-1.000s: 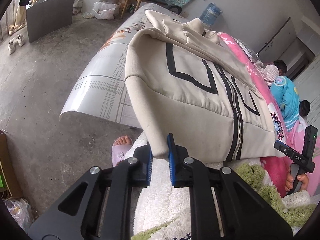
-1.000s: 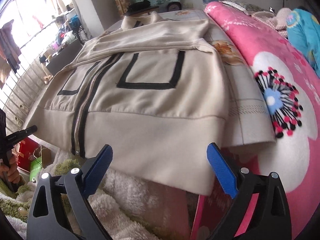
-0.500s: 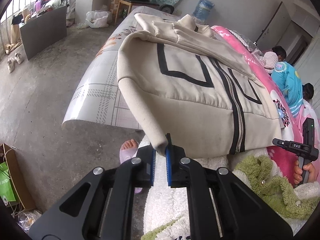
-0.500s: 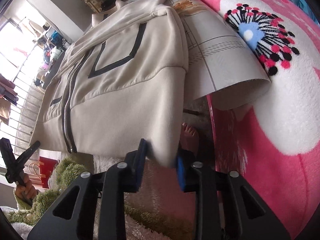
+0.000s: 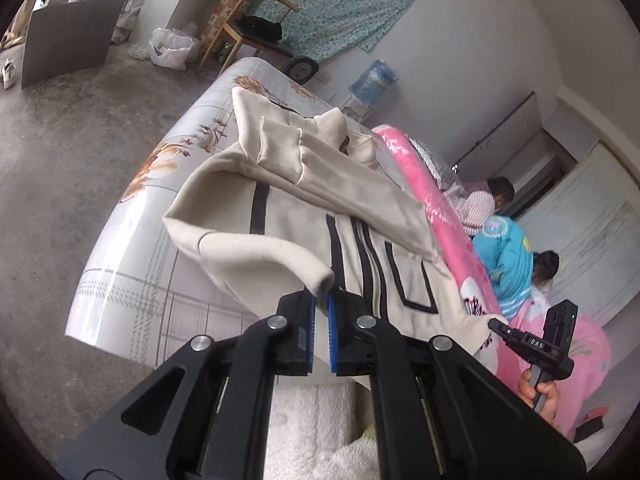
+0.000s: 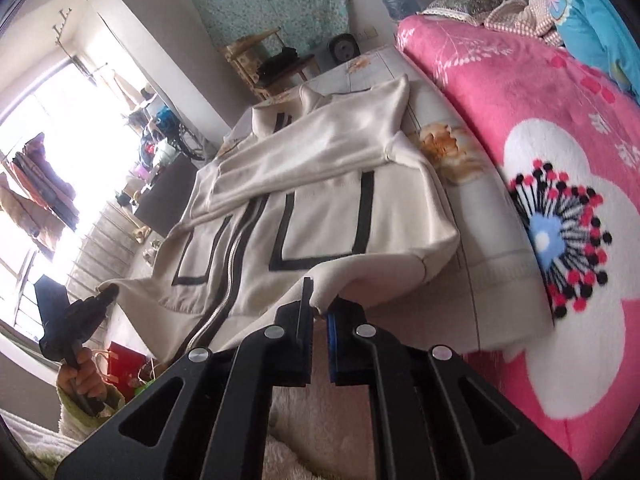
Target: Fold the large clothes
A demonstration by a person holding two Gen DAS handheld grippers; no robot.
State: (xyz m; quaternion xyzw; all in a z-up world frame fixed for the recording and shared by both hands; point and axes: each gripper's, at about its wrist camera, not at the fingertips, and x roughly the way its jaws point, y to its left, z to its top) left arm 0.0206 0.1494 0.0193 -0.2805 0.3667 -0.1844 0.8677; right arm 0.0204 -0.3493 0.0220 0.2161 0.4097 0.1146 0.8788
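A cream zip-up jacket point(image 5: 304, 208) with black stripes lies front up on the bed, sleeves folded across its chest. My left gripper point(image 5: 321, 300) is shut on the hem's left corner and holds it lifted off the mattress. My right gripper point(image 6: 318, 312) is shut on the hem's right corner of the same jacket point(image 6: 320, 200), also raised. Between the two corners the hem hangs in a curve. The other gripper point(image 5: 536, 344) shows at the right of the left wrist view, and the left one point(image 6: 72, 312) at the left of the right wrist view.
The jacket rests on a pale floral mattress cover point(image 5: 132, 264) beside a pink flowered blanket point(image 6: 540, 128). Two people point(image 5: 504, 240) sit at the far right of the bed. A wooden chair point(image 5: 248, 36) and a grey board point(image 5: 68, 36) stand on the concrete floor.
My right gripper went from wide open to shut on the hem corner. Both grippers have risen, lifting the jacket's bottom edge off the bed and toward the collar.
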